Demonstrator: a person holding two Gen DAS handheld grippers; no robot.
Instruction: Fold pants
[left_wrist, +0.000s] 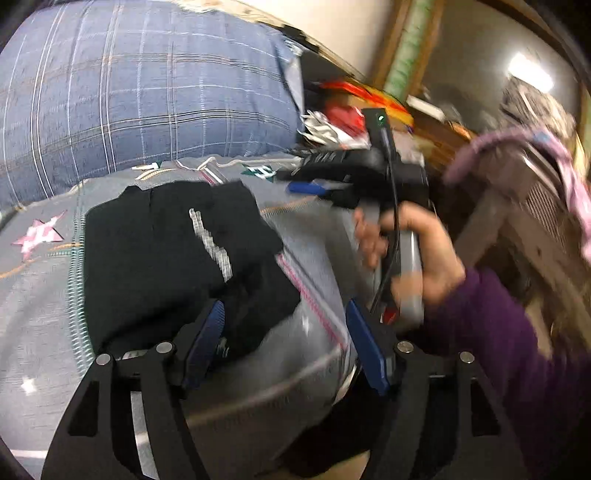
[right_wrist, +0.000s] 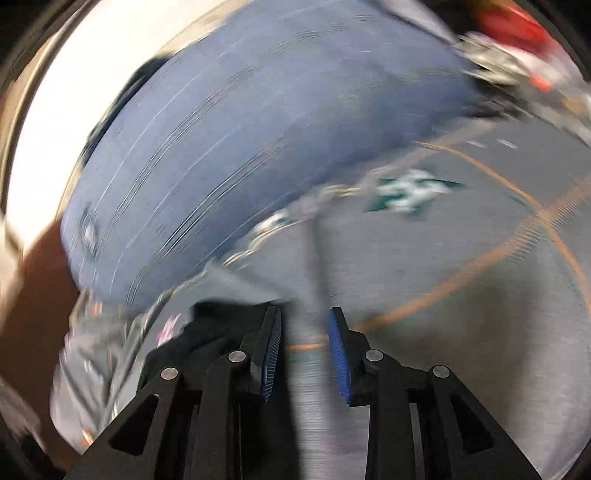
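The black pants (left_wrist: 173, 258) lie folded in a compact bundle on the grey patterned bedspread (left_wrist: 44, 306), with a white stripe on top. My left gripper (left_wrist: 284, 332) is open just above the bundle's near right corner, with nothing between its blue pads. My right gripper (left_wrist: 314, 188) shows in the left wrist view, held in a hand beyond the bundle's far right. In the blurred right wrist view my right gripper (right_wrist: 304, 328) is open and empty over the bedspread (right_wrist: 443, 350), with a dark edge of the pants (right_wrist: 210, 325) to its left.
A large blue plaid pillow (left_wrist: 140, 85) lies behind the pants, and it also shows in the right wrist view (right_wrist: 240, 155). Red and white clutter (left_wrist: 340, 125) sits at the bed's far right. A chair draped in purple cloth (left_wrist: 524, 177) stands to the right.
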